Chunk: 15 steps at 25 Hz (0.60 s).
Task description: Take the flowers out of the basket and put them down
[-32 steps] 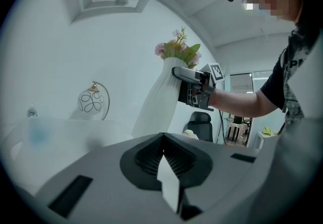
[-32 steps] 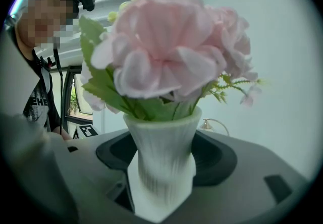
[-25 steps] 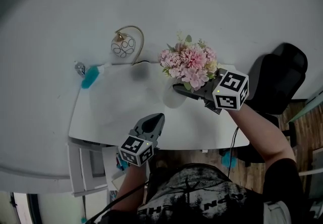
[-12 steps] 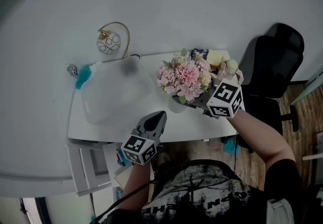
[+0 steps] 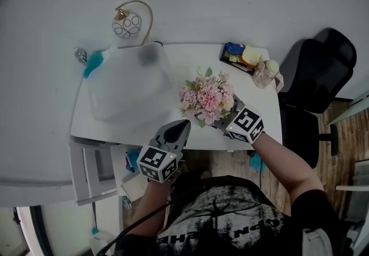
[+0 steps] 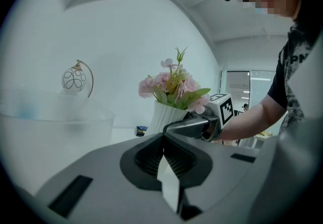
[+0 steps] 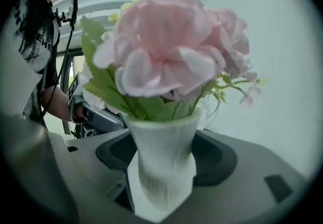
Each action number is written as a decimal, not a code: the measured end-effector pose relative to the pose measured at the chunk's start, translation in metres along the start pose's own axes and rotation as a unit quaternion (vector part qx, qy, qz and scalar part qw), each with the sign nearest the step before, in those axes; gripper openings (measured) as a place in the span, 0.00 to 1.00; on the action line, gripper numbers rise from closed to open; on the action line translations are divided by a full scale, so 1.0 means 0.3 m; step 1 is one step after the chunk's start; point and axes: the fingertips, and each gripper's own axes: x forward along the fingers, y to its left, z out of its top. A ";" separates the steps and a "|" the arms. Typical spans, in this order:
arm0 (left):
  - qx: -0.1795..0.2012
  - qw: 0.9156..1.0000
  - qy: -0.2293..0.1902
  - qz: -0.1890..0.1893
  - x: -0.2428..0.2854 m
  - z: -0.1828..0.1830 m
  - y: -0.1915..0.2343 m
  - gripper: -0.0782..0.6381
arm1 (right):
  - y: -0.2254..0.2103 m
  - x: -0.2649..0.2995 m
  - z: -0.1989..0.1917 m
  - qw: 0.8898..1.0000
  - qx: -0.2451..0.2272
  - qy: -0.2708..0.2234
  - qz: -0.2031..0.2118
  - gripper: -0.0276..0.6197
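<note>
Flowers (image 5: 207,98) are already clear of the basket (image 5: 101,105), so I'd say the taking-out part is done and only the set-down is left. Right claw (image 5: 223,121) is clamped on the white ribbed vase (image 7: 164,162) holding the pink bunch, low over the counter (image 5: 253,105) near its front edge. Left claw (image 5: 176,131) is closed up, holding nothing.

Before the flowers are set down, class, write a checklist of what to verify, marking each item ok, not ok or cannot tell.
1. Grip: right gripper shut on the vase: ok.
2. Tilt: vase upright: ok.
3. Clearance: flowers out of the basket: ok.
4. Other hand: left gripper empty, apart from the vase: ok.
5. Contact: vase base touching the table: cannot tell.
</note>
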 end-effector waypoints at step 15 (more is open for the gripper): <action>-0.001 0.999 0.035 0.011 -0.021 -0.102 0.006 0.13 | 0.057 0.120 -0.192 0.999 0.024 0.021 0.004 0.56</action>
